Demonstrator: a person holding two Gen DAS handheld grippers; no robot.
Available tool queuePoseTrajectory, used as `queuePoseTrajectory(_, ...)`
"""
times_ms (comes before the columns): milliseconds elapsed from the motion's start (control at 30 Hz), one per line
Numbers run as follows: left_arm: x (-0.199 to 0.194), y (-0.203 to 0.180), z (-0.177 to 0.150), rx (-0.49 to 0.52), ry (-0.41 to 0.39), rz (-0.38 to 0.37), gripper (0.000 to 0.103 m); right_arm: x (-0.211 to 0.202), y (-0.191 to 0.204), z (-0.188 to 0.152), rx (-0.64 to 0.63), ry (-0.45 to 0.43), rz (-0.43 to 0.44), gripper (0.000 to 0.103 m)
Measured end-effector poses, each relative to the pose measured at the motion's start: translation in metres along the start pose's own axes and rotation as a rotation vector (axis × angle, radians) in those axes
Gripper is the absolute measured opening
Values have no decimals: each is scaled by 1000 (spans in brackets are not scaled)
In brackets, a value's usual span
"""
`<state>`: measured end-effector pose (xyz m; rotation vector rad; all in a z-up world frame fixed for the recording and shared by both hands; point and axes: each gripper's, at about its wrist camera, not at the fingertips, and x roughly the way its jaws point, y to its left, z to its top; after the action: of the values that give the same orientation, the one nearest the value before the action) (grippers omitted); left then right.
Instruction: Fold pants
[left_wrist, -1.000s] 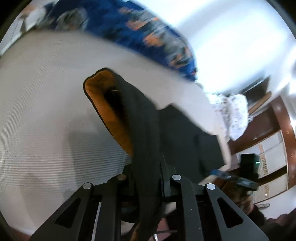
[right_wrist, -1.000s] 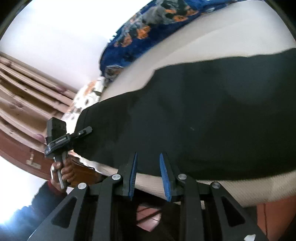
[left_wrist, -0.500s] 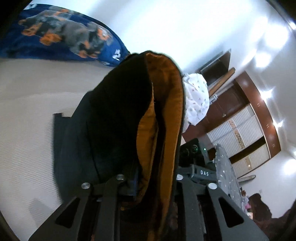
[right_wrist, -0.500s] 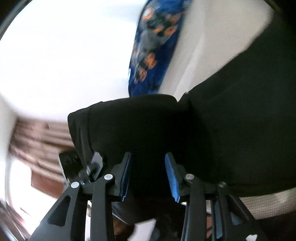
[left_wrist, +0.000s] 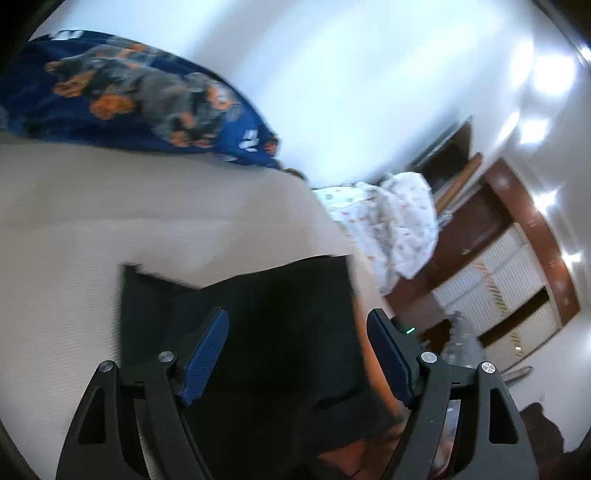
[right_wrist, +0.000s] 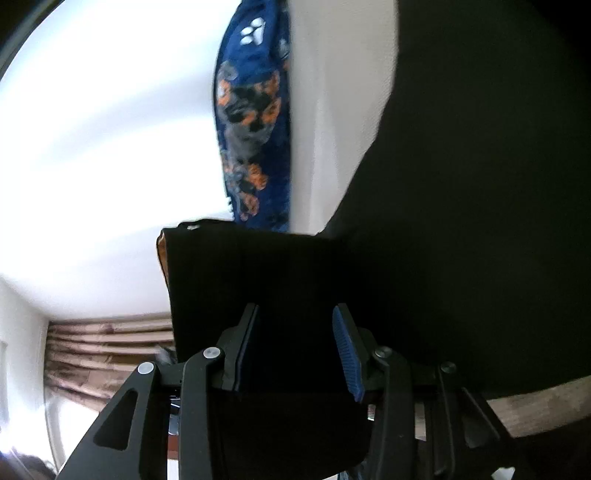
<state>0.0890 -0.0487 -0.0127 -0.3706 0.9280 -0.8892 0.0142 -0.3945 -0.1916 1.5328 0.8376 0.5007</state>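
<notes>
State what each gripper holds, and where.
Left gripper: nothing, jaws opening above the black pants. Right gripper: jaws opening around their folded edge; grip cannot be told.

Both the left gripper (left_wrist: 297, 354) and the right gripper (right_wrist: 295, 347) are matte black linkage frames with triangular cut-outs at seven and five o'clock, round silver screw heads at the joints, and ribbed blue pads (left_wrist: 203, 358) lining their fingers.

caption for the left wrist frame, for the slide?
Left gripper opening above black pants folded on the beige bed; blue dog-print blanket behind.
</notes>
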Motion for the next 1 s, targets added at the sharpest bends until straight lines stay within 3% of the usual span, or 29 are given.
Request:
queuePoseTrajectory(167,-43,38,-37,-48,-3,101,78,-17,-17,4,102,15,-36,40)
queuePoseTrajectory(367,-87,64,-75,-91,-51,160,78,-44,-28,11,165,5,-82,44)
queuePoseTrajectory(500,-94,67,-85,-89,-49,188,78,-42,-34,4,207,36,-37,49)
queuePoseTrajectory(567,-93,66,-88,-78,-40,195,78,-49,-32,5,198,8,-28,49)
queuePoseTrajectory(633,-93,63,-90,-69,-41,188,78,-56,-28,8,177,-15,-5,59)
queuePoseTrajectory(667,-92,61,-90,-60,-42,187,78,-56,-25,8,166,-2,9,72)
queuePoseTrajectory(700,-91,60,-90,-53,-40,190,78,-53,-23,6,148,12,-9,77)
queuePoseTrajectory(833,-82,57,-93,-42,-12,195,78,-41,-27,-1,126,33,-58,77)
queuePoseTrajectory(933,-77,55,-95,-33,5,208,78,-27,-11,-5,-29,45,-248,77)
queuePoseTrajectory(967,-76,54,-95,-30,8,213,78,-21,-6,-7,-76,55,-293,69)
queuePoseTrajectory(1000,-75,54,-96,-28,10,218,78,-15,1,-10,-139,64,-346,45)
